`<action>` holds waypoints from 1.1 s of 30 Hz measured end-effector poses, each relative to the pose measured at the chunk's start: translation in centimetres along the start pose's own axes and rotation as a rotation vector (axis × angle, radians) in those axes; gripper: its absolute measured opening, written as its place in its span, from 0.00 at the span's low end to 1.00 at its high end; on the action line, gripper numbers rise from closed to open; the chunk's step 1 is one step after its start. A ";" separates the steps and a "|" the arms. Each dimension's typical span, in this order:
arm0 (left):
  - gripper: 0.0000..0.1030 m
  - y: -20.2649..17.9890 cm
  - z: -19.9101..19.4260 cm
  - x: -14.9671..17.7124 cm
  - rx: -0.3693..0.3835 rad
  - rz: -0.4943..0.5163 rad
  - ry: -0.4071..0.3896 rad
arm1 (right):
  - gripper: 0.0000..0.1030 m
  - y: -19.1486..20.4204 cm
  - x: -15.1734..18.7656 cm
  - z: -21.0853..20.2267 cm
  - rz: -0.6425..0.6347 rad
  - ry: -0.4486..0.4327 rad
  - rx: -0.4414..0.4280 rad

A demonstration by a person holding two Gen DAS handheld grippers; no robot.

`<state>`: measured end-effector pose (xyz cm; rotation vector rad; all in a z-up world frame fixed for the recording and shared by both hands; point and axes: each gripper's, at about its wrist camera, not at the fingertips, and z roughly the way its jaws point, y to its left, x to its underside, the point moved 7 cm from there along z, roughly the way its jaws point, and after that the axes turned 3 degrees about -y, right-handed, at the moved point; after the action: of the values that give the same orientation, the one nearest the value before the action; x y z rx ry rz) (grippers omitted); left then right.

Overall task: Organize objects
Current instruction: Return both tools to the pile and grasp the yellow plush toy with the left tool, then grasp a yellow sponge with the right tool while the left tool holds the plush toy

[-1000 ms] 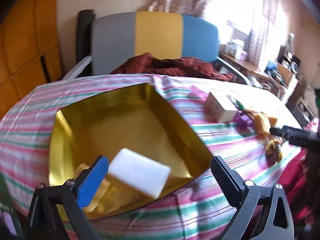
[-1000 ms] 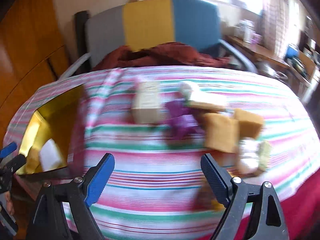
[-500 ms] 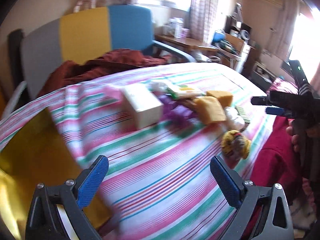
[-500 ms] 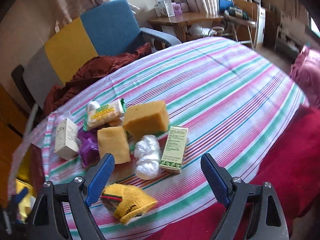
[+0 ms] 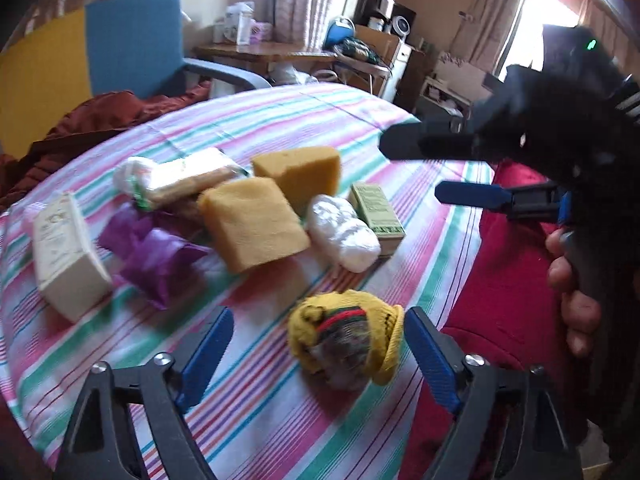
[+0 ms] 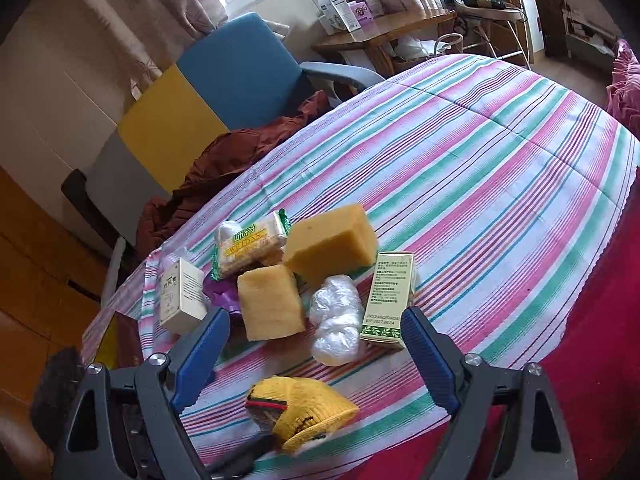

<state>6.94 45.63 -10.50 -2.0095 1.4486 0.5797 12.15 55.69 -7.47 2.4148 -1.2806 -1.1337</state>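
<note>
Your striped cloth (image 6: 500,168) carries a tight cluster: two sponges (image 6: 332,244), green box (image 6: 386,300), plastic bundle (image 6: 334,326), white box (image 5: 64,252) and purple bag (image 5: 156,256), all touching or just beside one another. The yellow knit (image 5: 348,340) lies apart, between your left gripper's (image 5: 318,356) spread, empty jaws. Your right gripper (image 6: 316,354) is spread too. The gold tray seen a second ago is gone from the left view.
</note>
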 end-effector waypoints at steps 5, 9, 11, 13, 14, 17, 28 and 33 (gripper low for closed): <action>0.72 -0.9 3.4 1.0 -0.004 0.008 0.064 | 0.86 0.0 -0.1 0.1 0.008 -0.004 -0.023; 0.53 -0.8 3.1 1.7 0.018 -0.012 0.046 | 0.86 0.0 -0.1 0.1 0.009 -0.003 -0.027; 0.51 -0.2 2.3 2.2 0.007 -0.023 0.030 | 0.86 0.1 -0.1 0.3 0.005 0.007 -0.028; 0.51 0.6 1.3 2.9 -0.007 -0.041 0.018 | 0.86 0.2 0.1 0.5 -0.003 0.021 -0.025; 0.51 1.1 0.9 3.2 -0.014 -0.050 0.011 | 0.86 0.2 0.1 0.6 -0.008 0.028 -0.024; 0.51 2.6 -0.8 4.8 -0.044 -0.073 -0.008 | 0.83 0.4 0.4 1.0 -0.024 0.051 -0.009; 0.50 6.3 -5.3 8.5 -0.083 -0.178 -0.027 | 0.80 4.0 1.2 3.9 -0.262 0.168 0.131; 0.50 6.0 -5.1 8.6 -0.082 -0.186 -0.035 | 0.74 6.4 1.2 7.6 -0.350 0.203 0.160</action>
<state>4.01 34.76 -13.59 -2.1584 1.2186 0.5995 3.24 52.26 -10.34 2.8680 -0.9437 -0.8546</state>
